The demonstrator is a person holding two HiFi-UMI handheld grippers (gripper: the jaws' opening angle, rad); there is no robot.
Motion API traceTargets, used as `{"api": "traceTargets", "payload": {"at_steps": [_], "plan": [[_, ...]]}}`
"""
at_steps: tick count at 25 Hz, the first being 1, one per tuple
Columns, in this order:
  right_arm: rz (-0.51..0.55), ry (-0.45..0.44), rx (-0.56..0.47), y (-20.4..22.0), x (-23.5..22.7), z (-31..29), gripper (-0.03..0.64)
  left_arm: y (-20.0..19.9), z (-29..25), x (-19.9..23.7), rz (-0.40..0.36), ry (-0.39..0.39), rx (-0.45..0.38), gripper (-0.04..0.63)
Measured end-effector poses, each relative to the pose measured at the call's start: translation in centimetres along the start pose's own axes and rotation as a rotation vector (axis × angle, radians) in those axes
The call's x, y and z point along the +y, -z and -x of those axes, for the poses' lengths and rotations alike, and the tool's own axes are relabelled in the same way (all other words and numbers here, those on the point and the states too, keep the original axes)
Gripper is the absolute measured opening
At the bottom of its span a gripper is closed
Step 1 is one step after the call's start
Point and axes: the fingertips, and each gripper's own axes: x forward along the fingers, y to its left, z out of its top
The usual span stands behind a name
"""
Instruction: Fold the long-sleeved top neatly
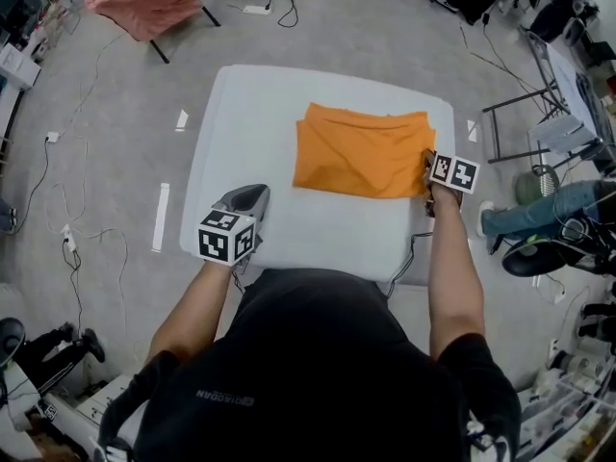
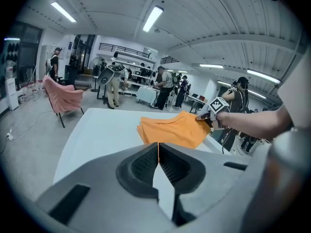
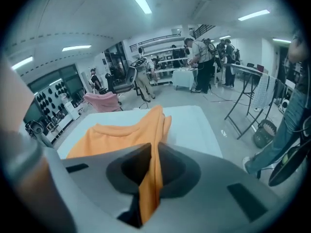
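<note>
Right gripper (image 3: 154, 152) was clamped on the right-hand edge of the orange long-sleeved top (image 1: 361, 152). A ridge of cloth ran up between its jaws and stood a little clear of the white table (image 1: 241, 114). The rest of the top lay folded into a rough rectangle on the table's far right part. My left gripper (image 2: 158, 154) had its jaws together with nothing in them. It hung over the table's near left corner, well apart from the top.

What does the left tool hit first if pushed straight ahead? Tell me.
The left tool probably meets the white table, just short of the orange top; depth is unclear.
</note>
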Motion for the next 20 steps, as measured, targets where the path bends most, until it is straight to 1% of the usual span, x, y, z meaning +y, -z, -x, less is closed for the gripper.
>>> {"api": "traceTargets", "payload": {"at_steps": [4, 10, 15, 17, 20], "plan": [[0.014, -0.021, -0.023, -2.0, 3.3, 1.2, 0.046, 0.2, 0.0, 0.1, -0.001, 0.020, 0.005, 0.009], [0.026, -0.118, -0.074, -5.0, 9.5, 3.3, 0.046, 0.0, 0.2, 0.8, -0.004, 0.040, -0.004, 0.009], [0.041, -0.192, -0.092, -6.1, 14.8, 4.4, 0.046, -0.1, 0.9, 1.9, -0.006, 0.043, -0.009, 0.009], [0.053, -0.202, -0.095, -6.2, 17.0, 4.5, 0.046, 0.1, 1.3, 2.4, -0.003, 0.043, -0.011, 0.009], [0.082, -0.184, -0.088, -5.8, 20.0, 3.9, 0.048, 0.4, 2.0, 3.0, 0.000, 0.043, -0.013, 0.009]]}}
